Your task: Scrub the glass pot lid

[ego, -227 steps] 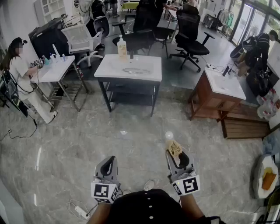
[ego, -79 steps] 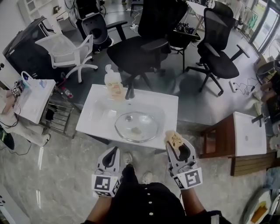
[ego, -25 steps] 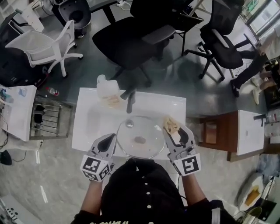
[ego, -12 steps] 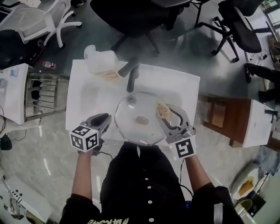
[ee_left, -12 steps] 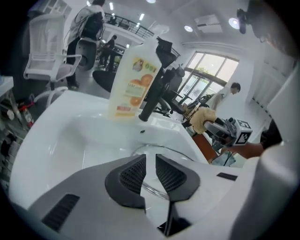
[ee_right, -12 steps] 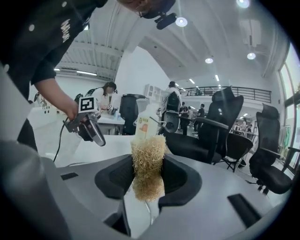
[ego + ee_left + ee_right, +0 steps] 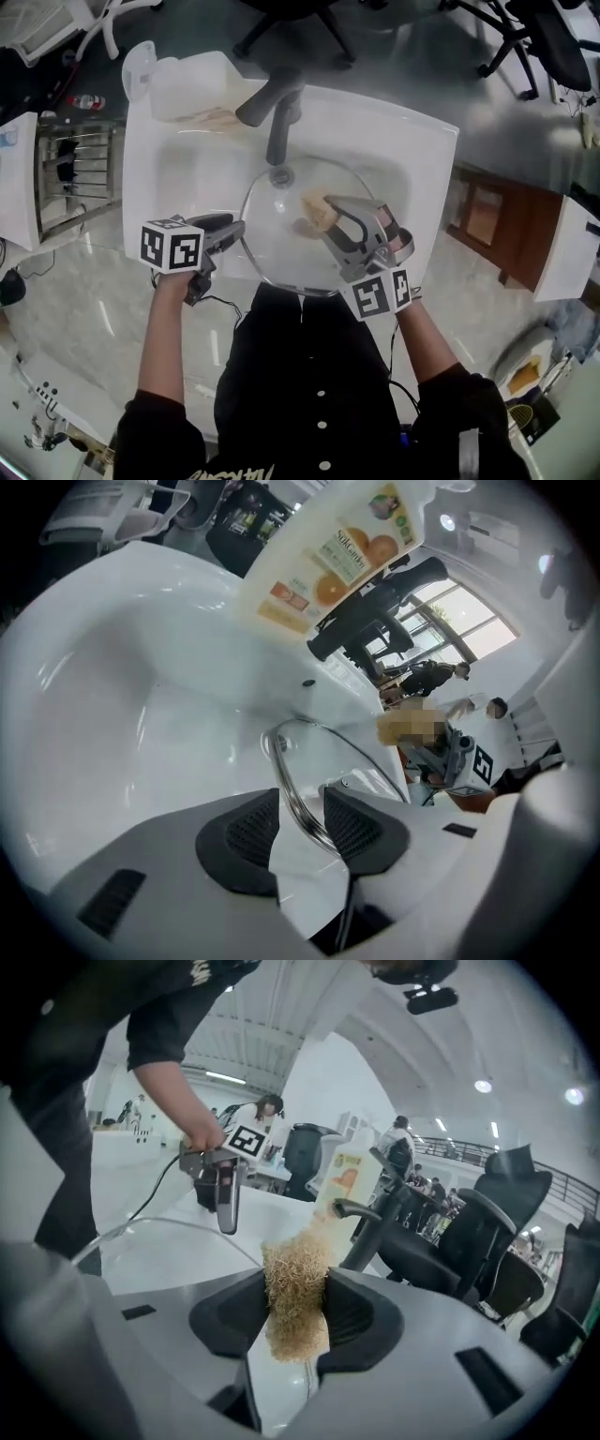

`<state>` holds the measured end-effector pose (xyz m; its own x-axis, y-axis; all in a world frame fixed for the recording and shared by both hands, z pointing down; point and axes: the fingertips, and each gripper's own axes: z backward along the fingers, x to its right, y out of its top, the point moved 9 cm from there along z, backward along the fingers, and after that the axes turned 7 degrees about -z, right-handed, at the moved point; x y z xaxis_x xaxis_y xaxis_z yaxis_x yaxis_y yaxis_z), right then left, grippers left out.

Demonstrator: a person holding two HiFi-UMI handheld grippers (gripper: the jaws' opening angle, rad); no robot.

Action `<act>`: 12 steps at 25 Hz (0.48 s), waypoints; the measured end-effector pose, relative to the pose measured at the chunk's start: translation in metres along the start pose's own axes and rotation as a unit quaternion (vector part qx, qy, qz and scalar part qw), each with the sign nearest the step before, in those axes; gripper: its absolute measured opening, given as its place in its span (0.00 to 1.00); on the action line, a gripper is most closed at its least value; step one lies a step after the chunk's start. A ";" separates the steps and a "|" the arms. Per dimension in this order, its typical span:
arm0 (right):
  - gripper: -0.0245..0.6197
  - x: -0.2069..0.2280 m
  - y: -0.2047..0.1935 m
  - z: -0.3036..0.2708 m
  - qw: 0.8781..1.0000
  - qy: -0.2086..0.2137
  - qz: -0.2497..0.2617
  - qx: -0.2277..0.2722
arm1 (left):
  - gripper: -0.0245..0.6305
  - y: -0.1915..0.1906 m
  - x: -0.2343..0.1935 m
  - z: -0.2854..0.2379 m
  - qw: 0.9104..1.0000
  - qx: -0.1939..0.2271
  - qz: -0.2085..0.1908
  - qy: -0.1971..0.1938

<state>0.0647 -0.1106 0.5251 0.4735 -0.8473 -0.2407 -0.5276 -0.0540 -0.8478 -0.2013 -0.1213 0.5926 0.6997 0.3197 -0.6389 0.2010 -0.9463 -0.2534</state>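
Left jaws: the left gripper (image 7: 300, 801) is seen parted, its jaws having just been opening. The near rim of the glass pot lid (image 7: 277, 242) runs between the pads and is not yet pinched.
Right jaws: the right gripper (image 7: 294, 1309) is closed on a tan fibrous scrubber (image 7: 292, 1267), whose tuft is pushed out past the tips.
Lid: it is laid in the basin of the white sink (image 7: 417, 141), under the faucet (image 7: 277, 105), with its knob towards the faucet.
Scrubber over lid: it is held above the middle of the glass. Contact cannot be confirmed.
Change: half a second ago the left gripper was closed and beside the lid's left edge. Both grippers have since been lowered, and the left is now brought astride the rim.
Meaning: scrubbing is judged not yet begun, and the lid is about to be steadied.
Next: the left jaws would need closing on the rim before the scrubber is pressed down.
Beyond: a soap bottle (image 7: 187, 82) is stood at the sink's far left corner.
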 end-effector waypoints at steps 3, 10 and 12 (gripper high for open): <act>0.30 -0.007 -0.008 -0.015 0.998 0.020 0.063 -0.015 | 0.30 0.006 -0.005 -0.008 0.999 -0.033 0.007 -0.001; 0.30 -0.021 -0.025 -0.043 0.984 0.056 0.164 -0.037 | 0.31 0.013 -0.016 -0.024 0.993 -0.101 0.053 -0.037; 0.30 -0.021 -0.029 -0.050 0.981 0.059 0.180 -0.043 | 0.26 0.015 -0.018 -0.031 0.989 -0.117 0.073 -0.055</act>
<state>0.0347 -0.1173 0.5782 0.1638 -0.8744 -0.4567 -0.7052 0.2200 -0.6740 -0.1902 -0.1433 0.6226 0.6569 0.1709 -0.7344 0.2657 -0.9640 0.0134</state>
